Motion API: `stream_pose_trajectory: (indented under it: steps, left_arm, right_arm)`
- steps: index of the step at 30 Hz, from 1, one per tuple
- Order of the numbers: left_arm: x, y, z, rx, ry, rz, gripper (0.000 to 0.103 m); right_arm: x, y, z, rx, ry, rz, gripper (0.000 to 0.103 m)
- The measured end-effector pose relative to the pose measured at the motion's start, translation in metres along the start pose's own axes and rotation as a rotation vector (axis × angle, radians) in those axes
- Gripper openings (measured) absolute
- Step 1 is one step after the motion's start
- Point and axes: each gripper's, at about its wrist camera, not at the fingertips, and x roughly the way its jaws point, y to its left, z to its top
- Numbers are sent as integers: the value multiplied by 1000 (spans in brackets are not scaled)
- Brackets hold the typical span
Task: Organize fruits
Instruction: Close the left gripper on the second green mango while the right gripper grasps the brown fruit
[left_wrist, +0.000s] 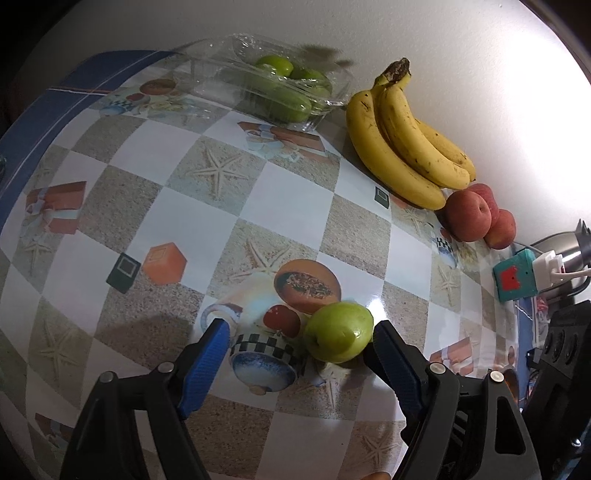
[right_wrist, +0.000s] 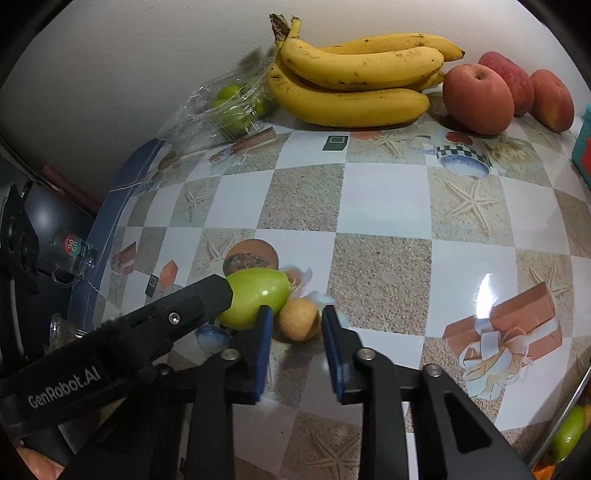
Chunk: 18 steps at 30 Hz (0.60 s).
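A loose green fruit (left_wrist: 338, 331) lies on the patterned tablecloth between the blue pads of my open left gripper (left_wrist: 297, 338), close to the right pad. In the right wrist view the same green fruit (right_wrist: 256, 297) sits beside a small yellow-brown fruit (right_wrist: 298, 319). My right gripper (right_wrist: 297, 325) is open around the yellow-brown fruit, pads not visibly pressing it. A clear plastic box (left_wrist: 266, 79) holding several green fruits stands at the back by the wall. A bunch of bananas (left_wrist: 402, 140) and three red apples (left_wrist: 467, 216) lie along the wall.
A teal power strip (left_wrist: 515, 275) with white plugs and cables sits at the right. The table's blue edge (left_wrist: 33, 122) runs along the left. A plastic cup (right_wrist: 74, 254) shows beyond that edge. The white wall is close behind the fruit.
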Motion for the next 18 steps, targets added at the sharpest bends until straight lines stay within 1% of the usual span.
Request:
stream_pose_trajectory:
  steps: [3, 10, 16, 17, 18]
  left_arm:
    - [2, -5, 0, 15, 2, 1, 76]
    - [4, -11, 0, 40, -2, 0, 75]
    - [11, -20, -3, 76, 14, 10, 75]
    - [12, -22, -4, 80, 17, 14, 74]
    - [14, -23, -5, 86, 20, 17, 70]
  right_arm:
    - [0, -4, 0, 19, 5, 18, 25]
    - [-3, -10, -2, 55, 7, 47, 24]
    - [-14, -19, -10, 61, 1, 43, 24]
    - [-16, -21, -11, 66, 0, 40, 24]
    - [-19, -24, -13, 73, 0, 38, 24]
